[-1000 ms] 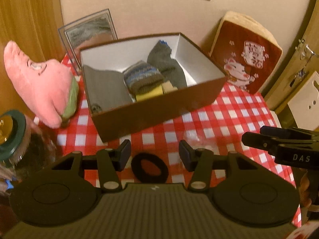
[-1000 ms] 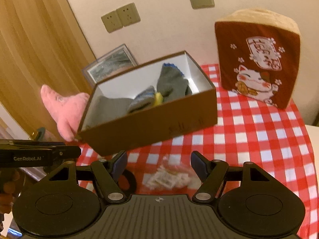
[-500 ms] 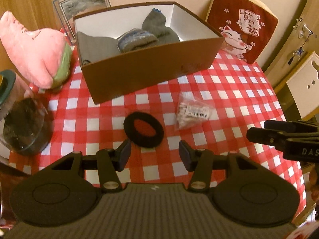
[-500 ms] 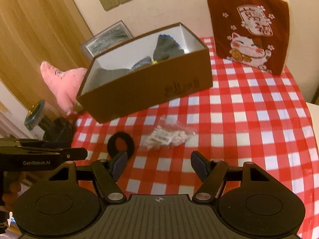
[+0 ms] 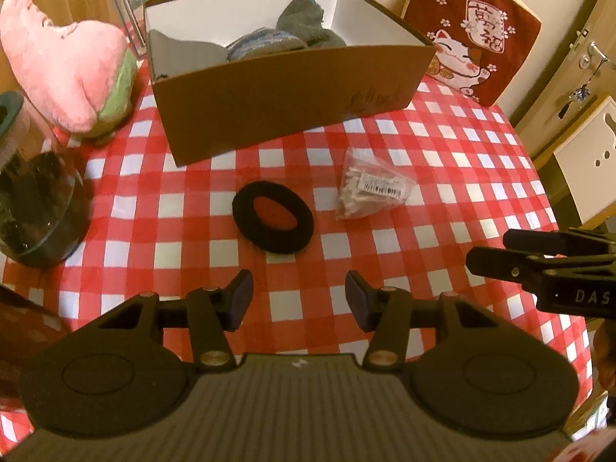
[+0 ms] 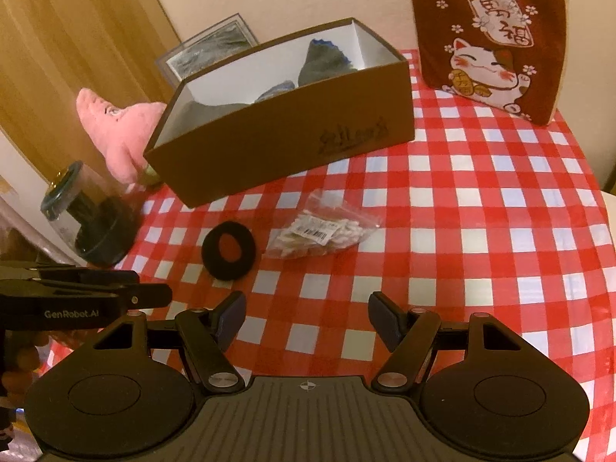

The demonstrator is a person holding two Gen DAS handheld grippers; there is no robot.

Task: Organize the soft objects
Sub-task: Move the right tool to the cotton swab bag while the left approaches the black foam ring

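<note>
A brown cardboard box (image 5: 292,92) (image 6: 285,146) with a white inside holds grey and blue socks (image 5: 308,32) (image 6: 321,63). A black fabric ring (image 5: 272,221) (image 6: 228,250) lies on the red checked cloth in front of it. A clear bag of cotton swabs (image 5: 369,188) (image 6: 321,231) lies to the ring's right. A pink plush toy (image 5: 69,73) (image 6: 119,134) sits left of the box. My left gripper (image 5: 298,298) is open and empty, near of the ring. My right gripper (image 6: 306,317) is open and empty, near of the bag.
A glass jar (image 5: 30,196) (image 6: 92,223) with a dark lid stands at the left. A red lucky-cat cushion (image 5: 473,34) (image 6: 489,38) leans on the wall at the back right. A framed picture (image 6: 210,48) stands behind the box. The table edge curves at the right.
Both grippers have pulled back and up from the box. The ring and the swab bag, formerly between the fingers, now lie well ahead of them. Both grippers stayed open.
</note>
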